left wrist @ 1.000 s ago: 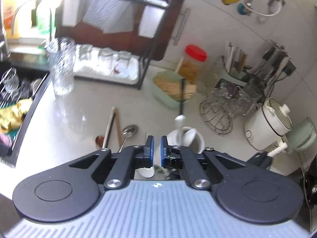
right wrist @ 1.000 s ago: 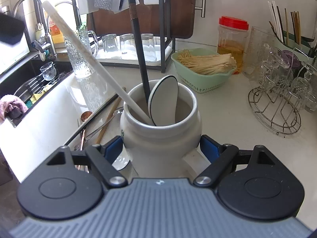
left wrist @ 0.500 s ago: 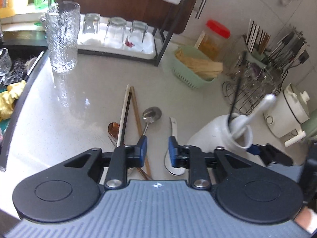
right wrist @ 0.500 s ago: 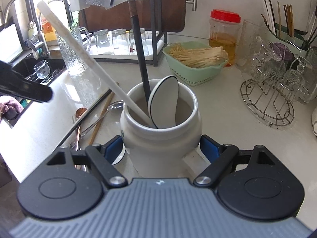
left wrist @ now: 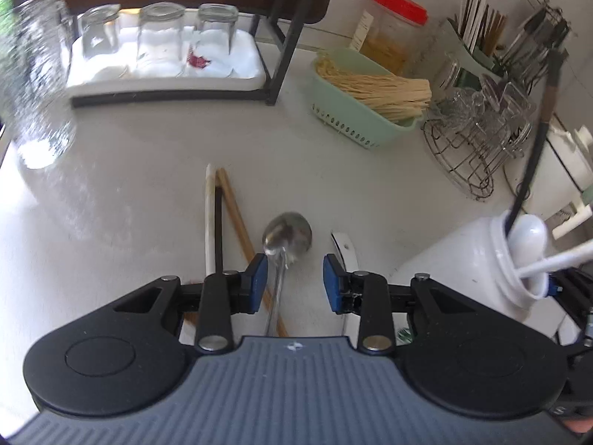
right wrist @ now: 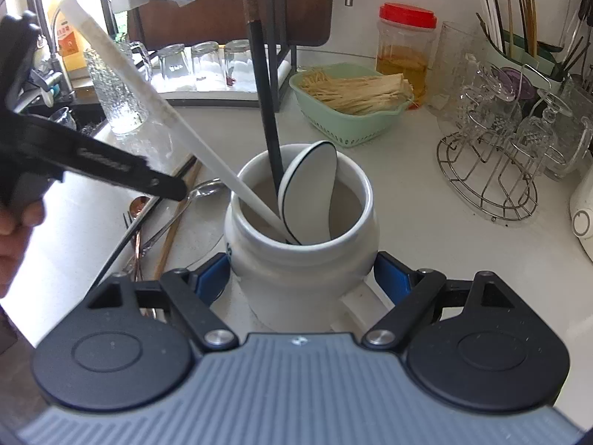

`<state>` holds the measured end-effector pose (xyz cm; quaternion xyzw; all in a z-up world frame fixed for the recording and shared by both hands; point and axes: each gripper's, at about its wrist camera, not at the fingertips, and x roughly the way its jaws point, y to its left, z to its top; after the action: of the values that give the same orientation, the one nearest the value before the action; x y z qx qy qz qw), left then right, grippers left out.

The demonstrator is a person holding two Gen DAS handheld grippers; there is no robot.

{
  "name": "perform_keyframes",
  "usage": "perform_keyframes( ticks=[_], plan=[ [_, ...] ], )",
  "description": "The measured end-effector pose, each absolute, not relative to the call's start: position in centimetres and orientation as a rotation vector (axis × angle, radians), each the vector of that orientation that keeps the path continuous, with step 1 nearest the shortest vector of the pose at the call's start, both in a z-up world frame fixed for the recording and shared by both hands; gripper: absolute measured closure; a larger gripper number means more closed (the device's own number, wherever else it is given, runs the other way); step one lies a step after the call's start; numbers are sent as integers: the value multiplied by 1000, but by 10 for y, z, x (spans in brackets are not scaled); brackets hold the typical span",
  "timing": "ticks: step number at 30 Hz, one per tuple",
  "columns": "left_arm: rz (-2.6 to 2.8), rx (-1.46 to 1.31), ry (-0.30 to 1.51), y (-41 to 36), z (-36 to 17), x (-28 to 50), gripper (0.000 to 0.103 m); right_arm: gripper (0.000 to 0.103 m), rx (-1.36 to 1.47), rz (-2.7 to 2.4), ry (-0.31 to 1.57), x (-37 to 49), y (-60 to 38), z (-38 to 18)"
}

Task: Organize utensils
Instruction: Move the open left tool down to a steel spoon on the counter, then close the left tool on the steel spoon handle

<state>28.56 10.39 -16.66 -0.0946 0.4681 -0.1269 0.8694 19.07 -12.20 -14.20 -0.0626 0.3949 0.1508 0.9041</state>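
Observation:
On the white counter lie a metal spoon [left wrist: 287, 235], a white ceramic spoon [left wrist: 344, 248] and white, black and wooden chopsticks [left wrist: 218, 218]. My left gripper [left wrist: 294, 282] hovers low over them, its jaws opening. The metal spoon's handle runs between the pads, close to the left one, and is not pressed. My right gripper [right wrist: 302, 278] is shut on the white ceramic jar [right wrist: 300, 259]. The jar holds a long white utensil [right wrist: 148, 104], a black chopstick [right wrist: 265, 111] and a dark-rimmed ceramic spoon [right wrist: 311, 200]. In the left wrist view the jar [left wrist: 470, 259] stands at the right.
A green basket [left wrist: 355, 118] of pale strands, a red-lidded jar [left wrist: 396, 33] and a wire stand of glasses [left wrist: 478, 137] line the back right. A rack tray with upturned glasses [left wrist: 163, 48] and a glass pitcher [left wrist: 33, 85] stand at the back left, near the sink [right wrist: 55, 118].
My left gripper has dropped from above the jar toward the utensils on the counter, and its jaws have gone from shut to apart. The right gripper still grips the jar in place.

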Motion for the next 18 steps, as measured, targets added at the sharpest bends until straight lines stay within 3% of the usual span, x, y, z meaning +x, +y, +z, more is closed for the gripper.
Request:
perform_keyframes(
  ticks=[9,13,18],
  plan=[
    [-334,-140,1006,102,-182,319,65,18,-126,283,852,192,-121,-145],
    [-364,-95,1020,97,-185,328,56,18,-117,279,854,193,-121,-145],
    [-404,-72,1047,93,-191,338,54,17,-91,278,861,196,-123,-146]
  ],
)
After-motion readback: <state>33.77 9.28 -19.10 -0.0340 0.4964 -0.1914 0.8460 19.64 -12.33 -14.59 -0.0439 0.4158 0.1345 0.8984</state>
